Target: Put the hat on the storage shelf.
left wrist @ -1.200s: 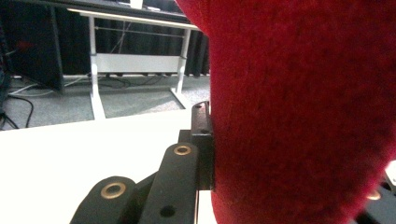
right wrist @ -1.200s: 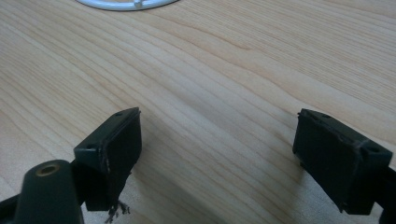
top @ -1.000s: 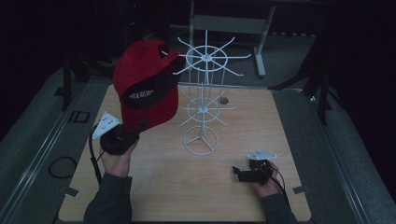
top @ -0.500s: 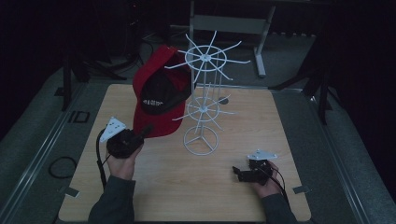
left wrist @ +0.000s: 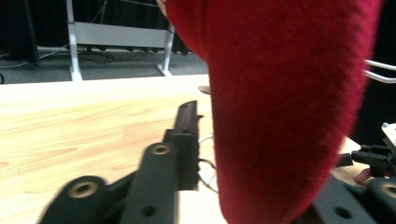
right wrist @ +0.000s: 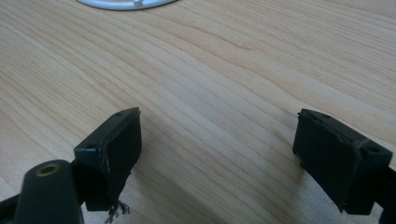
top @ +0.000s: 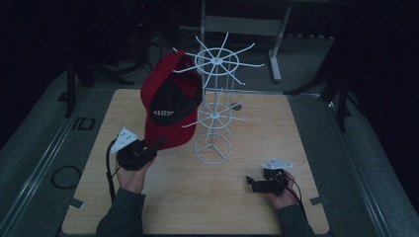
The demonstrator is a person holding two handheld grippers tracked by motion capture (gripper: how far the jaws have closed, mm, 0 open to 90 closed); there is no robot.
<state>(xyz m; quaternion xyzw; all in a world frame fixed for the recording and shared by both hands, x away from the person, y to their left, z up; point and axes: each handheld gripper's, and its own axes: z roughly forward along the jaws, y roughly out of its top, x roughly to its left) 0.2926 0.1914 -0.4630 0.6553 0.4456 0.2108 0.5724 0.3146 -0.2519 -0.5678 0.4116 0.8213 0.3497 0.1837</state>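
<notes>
Since a second ago my red cap has come down from high over the desk's left side and across onto the white wire rack, and my left hand has sunk with it. It now hangs on the left-hand prongs of the rack's upper wheel, tilted, its dark inside and a strip of white lettering turned toward me, the red brim pointing down to the wooden desk. In the left gripper view the fuzzy red brim drops between my jaws, and a clear gap shows beside the one jaw I can see; the jaws have just been opening, so they stand apart with the brim loose between them rather than pinched. My left gripper sits low just under the brim's tip, my forearm reaching up from the near edge, the grey plate tipped to the left. My right gripper lies near the desk's front right, well apart from the rack's ring base, its jaws spread wide over bare wood.
</notes>
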